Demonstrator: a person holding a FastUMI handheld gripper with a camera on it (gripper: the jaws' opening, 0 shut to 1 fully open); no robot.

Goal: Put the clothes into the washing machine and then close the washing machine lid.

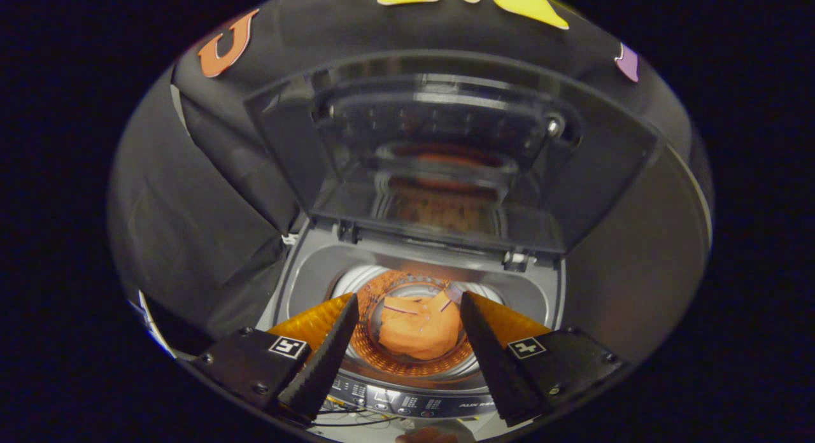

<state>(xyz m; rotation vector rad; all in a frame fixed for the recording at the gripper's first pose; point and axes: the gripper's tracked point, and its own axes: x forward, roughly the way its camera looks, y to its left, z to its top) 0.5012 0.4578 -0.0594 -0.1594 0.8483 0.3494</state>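
Claw (407, 303): spread wide, nothing between the two fingers, hanging above the washer's open top.
Fingers (325, 354): dark ribbed inner faces, orange outer sides, each on a black block with a small square marker; tips well apart, framing the tub below.
Clothes (420, 325): orange bundle, crumpled, lying at the bottom of the drum, seen down through the gap between the fingers and clear of both.
Drum (372, 351): round, perforated wall glowing orange around the bundle, pale ring at its mouth.
Washing machine (299, 284): grey top-loader, mouth open, grey deck circling the drum.
Control panel (407, 401): dark strip of buttons along the near edge, just under the fingertip blocks; thin cables beside it.
Lid (439, 150): raised, standing up beyond the drum on two hinges at the back edge, clear window throwing back an orange reflection of the tub.
Booth wall (191, 207): black cloth, draped behind and left of the lid.
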